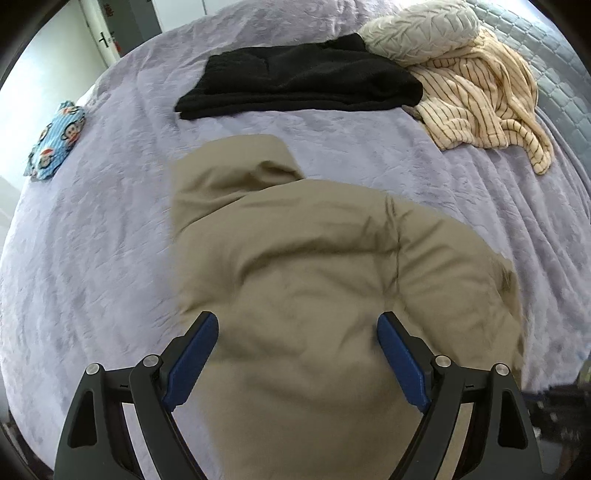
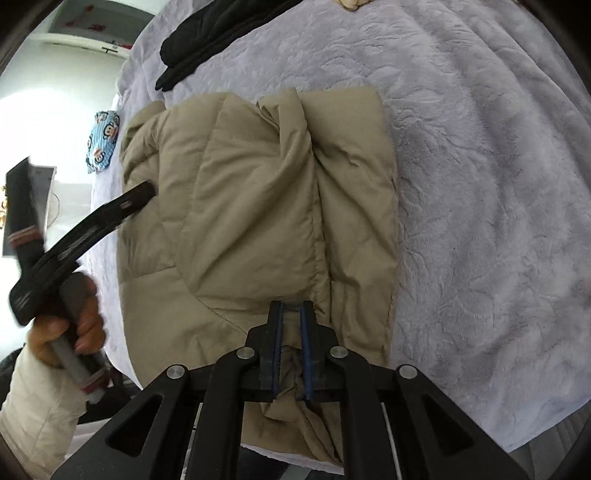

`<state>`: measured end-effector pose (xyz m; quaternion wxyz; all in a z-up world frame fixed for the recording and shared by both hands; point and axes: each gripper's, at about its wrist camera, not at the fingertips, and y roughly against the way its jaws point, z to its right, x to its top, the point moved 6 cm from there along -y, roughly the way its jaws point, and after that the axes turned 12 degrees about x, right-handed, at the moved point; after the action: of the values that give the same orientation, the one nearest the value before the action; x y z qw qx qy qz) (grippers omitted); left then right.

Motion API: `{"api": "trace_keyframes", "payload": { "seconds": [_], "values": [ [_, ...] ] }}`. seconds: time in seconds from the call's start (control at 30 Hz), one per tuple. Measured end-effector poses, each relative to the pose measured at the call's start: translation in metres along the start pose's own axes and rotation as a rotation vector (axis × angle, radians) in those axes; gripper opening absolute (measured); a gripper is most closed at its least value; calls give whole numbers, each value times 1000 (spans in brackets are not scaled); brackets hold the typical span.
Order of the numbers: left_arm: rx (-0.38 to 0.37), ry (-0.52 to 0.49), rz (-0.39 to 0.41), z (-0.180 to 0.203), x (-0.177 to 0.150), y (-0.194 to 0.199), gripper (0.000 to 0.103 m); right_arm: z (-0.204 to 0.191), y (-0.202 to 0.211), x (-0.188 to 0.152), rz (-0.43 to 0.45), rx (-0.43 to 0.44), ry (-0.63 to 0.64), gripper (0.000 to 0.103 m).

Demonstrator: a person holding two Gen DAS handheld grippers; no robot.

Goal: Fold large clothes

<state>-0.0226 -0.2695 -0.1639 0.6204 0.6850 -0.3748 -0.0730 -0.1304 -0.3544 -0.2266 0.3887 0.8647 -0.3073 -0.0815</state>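
Bed (image 1: 110, 258) covered in a lilac plush blanket, seen from two cameras angled downward. Partly folded on its near side, a beige padded jacket (image 1: 314, 295), hood end toward the middle of the bed, one sleeve folded lengthwise over the body.

Left gripper (image 1: 297, 354) poised above the jacket's near part, blue-padded jaws spread wide, nothing between them, pads clear of the fabric. In the right wrist view, same left gripper (image 2: 147, 190) at the jacket's left edge, handle gripped by a hand (image 2: 70, 332) in a pale quilted sleeve.

Right gripper (image 2: 291, 325) over the jacket's near hem, jaws nearly closed and just parting, a narrow gap showing; beige cloth visible in the gap, though probably lying below rather than pinched — hard to tell.

Farther back: a folded black garment (image 1: 295, 81), beside it a cream striped garment (image 1: 480, 103), a cream textured pillow (image 1: 417, 29) resting on both. Near the left edge, well apart, a blue monkey-print cloth (image 1: 55, 140).
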Motion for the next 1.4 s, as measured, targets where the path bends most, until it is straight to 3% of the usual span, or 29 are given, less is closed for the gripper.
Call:
{"api": "trace_keyframes", "payload": {
  "seconds": [0.2,0.27,0.4,0.47,0.6,0.7,0.83,1.0,1.07,1.13,1.3,1.4],
  "values": [
    [32,68,-51,-36,-31,20,89,-2,-1,4,-16,-3,15,12],
    [42,94,-81,-44,-44,19,103,-3,0,4,-22,-5,22,13],
    [11,128,-129,-46,-68,17,103,-8,0,4,-32,-13,42,14],
    [2,142,-148,-46,-77,15,103,-10,2,5,-38,-21,55,18],
    [-9,168,-168,-45,-86,11,103,-10,6,7,-43,-46,81,37],
    [-31,182,-182,-45,-88,7,103,-5,10,9,-40,-58,80,40],
    [-48,172,-189,-44,-87,2,103,6,25,16,25,-66,50,61],
    [-72,148,-198,-45,-86,-3,103,26,24,22,26,-69,-19,61],
    [-80,137,-199,-45,-85,-4,103,31,21,21,17,-72,-28,66],
    [-95,136,-205,-47,-84,-4,103,33,19,21,22,-70,-34,86],
    [-164,181,-251,-54,-84,-9,103,37,22,26,59,-51,-54,87],
    [-168,187,-246,-58,-83,-9,103,40,22,30,61,-47,-64,87]
  ]
}}
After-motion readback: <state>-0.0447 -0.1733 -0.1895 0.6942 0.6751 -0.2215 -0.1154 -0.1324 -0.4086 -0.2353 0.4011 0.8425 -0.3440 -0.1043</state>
